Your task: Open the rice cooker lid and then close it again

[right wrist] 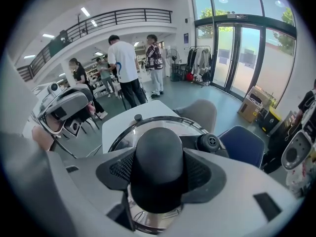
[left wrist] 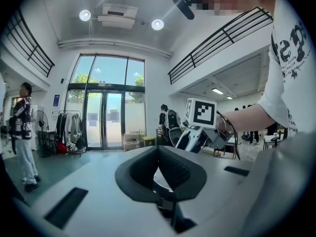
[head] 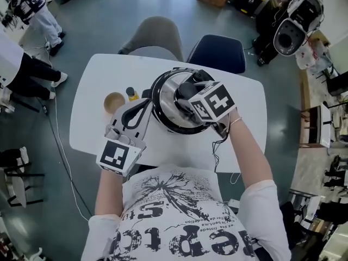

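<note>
Right tool [right wrist: 158,177], jaws partly apart, clamps the knob [right wrist: 159,144] of the lid [head: 169,113] over the rice cooker [head: 157,99] mid-desk [head: 92,105], left tool [left wrist: 158,154] closed, empty; opening barely begun, closing remains

The rice cooker [head: 165,109] occupies the centre of the bench [head: 89,118]. To its left, a wooden bowl [head: 114,101] and a small bottle [head: 132,94] stand close together and narrow that gap. The left claw [head: 138,109] fills the space just in front of them. The right claw [right wrist: 159,172], clamped on the lid knob [right wrist: 158,142], blocks approach from above. The bench's right end is open. A black cable [head: 216,154] crosses the front strip. A grey chair [head: 157,34] and a blue chair [head: 217,50] line the far edge.
</note>
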A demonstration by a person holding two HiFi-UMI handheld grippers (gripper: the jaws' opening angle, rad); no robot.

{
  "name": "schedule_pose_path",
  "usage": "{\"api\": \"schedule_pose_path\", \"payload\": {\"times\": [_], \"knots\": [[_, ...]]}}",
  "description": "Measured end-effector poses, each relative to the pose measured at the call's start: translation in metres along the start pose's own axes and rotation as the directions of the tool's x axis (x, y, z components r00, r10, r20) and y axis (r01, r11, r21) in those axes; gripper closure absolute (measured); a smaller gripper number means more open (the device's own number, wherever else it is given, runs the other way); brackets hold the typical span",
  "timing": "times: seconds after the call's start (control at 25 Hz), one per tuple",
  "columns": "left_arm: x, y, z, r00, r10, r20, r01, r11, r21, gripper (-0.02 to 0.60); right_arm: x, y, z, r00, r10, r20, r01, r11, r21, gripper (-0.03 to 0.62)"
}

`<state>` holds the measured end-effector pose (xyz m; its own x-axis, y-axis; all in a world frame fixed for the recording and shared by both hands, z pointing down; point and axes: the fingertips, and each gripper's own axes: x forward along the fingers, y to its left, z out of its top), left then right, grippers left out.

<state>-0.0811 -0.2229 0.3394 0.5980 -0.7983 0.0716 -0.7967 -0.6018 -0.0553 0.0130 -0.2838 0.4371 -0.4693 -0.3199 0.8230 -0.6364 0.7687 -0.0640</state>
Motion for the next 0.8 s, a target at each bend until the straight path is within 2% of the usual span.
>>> {"api": "schedule_pose_path", "payload": {"times": [0.16, 0.36, 0.56, 0.64, 0.8], "knots": [[0.005, 0.013, -0.007, 1.000, 0.000, 0.002, 0.000, 1.000, -0.018, 0.569, 0.017, -0.008, -0.001, 1.000, -0.017, -0.023, 0.018, 1.000, 0.008, 0.301], [0.014, 0.020, -0.019, 0.999, -0.023, -0.045, 0.023, 1.000, -0.014, 0.569, 0.027, -0.012, 0.000, 0.999, -0.024, -0.027, 0.024, 0.999, 0.026, 0.300], [0.021, 0.037, -0.024, 0.999, -0.036, -0.027, 0.035, 0.999, -0.034, 0.569, 0.045, -0.004, 0.009, 0.999, -0.028, -0.039, 0.028, 1.000, 0.000, 0.299], [0.021, 0.037, -0.028, 0.998, -0.043, -0.050, 0.042, 0.999, -0.029, 0.569, 0.046, -0.002, 0.009, 0.999, -0.025, -0.032, 0.025, 1.000, 0.001, 0.299], [0.029, 0.026, -0.019, 0.998, -0.061, -0.034, 0.061, 0.998, -0.026, 0.569, 0.041, -0.005, 0.009, 1.000, -0.014, -0.006, 0.014, 1.000, 0.012, 0.296]]}}
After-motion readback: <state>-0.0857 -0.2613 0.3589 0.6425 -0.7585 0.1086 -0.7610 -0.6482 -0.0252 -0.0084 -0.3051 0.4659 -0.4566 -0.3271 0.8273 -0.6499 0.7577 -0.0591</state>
